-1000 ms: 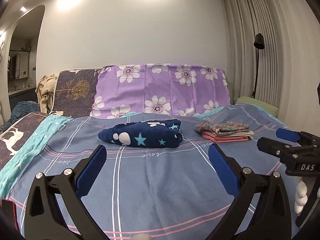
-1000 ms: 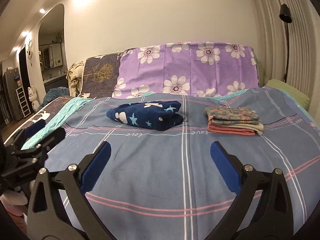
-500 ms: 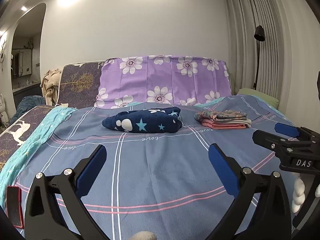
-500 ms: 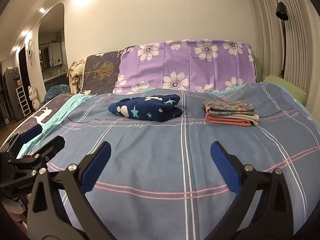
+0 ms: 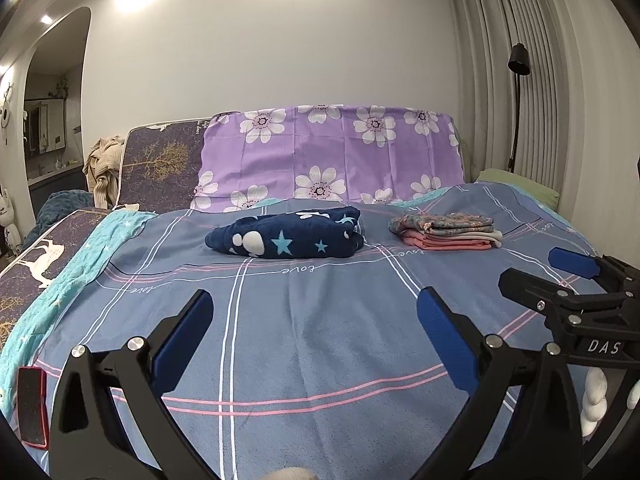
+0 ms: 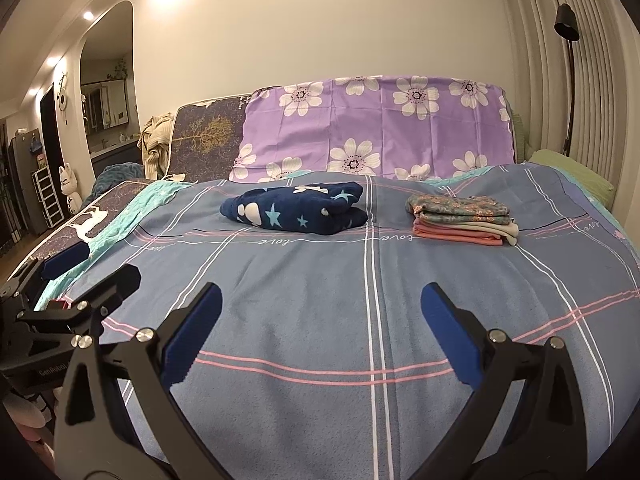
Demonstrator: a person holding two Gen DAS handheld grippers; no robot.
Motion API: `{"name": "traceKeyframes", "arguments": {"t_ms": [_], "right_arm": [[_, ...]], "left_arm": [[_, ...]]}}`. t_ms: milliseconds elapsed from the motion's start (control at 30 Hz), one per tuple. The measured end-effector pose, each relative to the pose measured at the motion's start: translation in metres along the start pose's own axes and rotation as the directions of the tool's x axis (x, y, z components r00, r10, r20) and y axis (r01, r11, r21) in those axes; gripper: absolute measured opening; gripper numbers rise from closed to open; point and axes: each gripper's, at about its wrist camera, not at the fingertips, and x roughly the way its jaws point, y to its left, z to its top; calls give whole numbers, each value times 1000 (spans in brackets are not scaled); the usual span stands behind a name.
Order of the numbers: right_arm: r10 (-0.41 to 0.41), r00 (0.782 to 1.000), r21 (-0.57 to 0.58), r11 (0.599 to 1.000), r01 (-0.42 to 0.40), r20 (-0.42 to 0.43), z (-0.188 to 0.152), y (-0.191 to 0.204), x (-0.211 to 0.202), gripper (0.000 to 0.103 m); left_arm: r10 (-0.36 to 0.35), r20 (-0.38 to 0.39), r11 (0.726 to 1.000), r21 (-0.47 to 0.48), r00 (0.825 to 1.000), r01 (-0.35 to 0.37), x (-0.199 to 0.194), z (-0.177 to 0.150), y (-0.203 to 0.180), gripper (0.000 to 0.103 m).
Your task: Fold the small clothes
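— Around the work area?
— Blue plaid bedspread (image 5: 312,344) filling the lower half of both frames; purple flowered sheet (image 5: 332,160) draped upright at centre; black floor lamp (image 5: 518,64) at upper right, before pleated curtains (image 5: 560,80). Beige garment (image 5: 102,168) heaped at mid left. Nothing lying between the fingers and the clothes, only bare spread.

— And the clothes?
— Navy star-print bundle (image 5: 286,236) just above centre, loosely folded, long axis running left to right across the frame. Folded stack (image 5: 446,230) well apart to its right, floral piece on top, cream and pink layers beneath, also lying left to right.

— Grippers?
— Left gripper (image 5: 314,334) at bottom centre of its own view, blue pads spread wide, nothing between them. Right gripper (image 6: 318,328) likewise, spread wide and empty, hovering over the near spread.

— Differences between views?
— Left view: right gripper seen side-on at the right edge, "DAS" lettering, white beads (image 5: 596,400) below it, plus a red-edged phone (image 5: 32,406) at lower left. Right view: left gripper at the left edge, a white cat figure (image 6: 70,190) and a doorway with shelving (image 6: 50,198) at mid left.
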Motion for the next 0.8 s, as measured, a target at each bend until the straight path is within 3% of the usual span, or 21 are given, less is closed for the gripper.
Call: {"name": "traceKeyframes", "arguments": {"t_ms": [800], "right_arm": [[-5,999,-14,1000,4,-44,-5,7,12,101]], "left_arm": [[27,-39,1000,-4,999,-27,9,-9,0,102]]}}
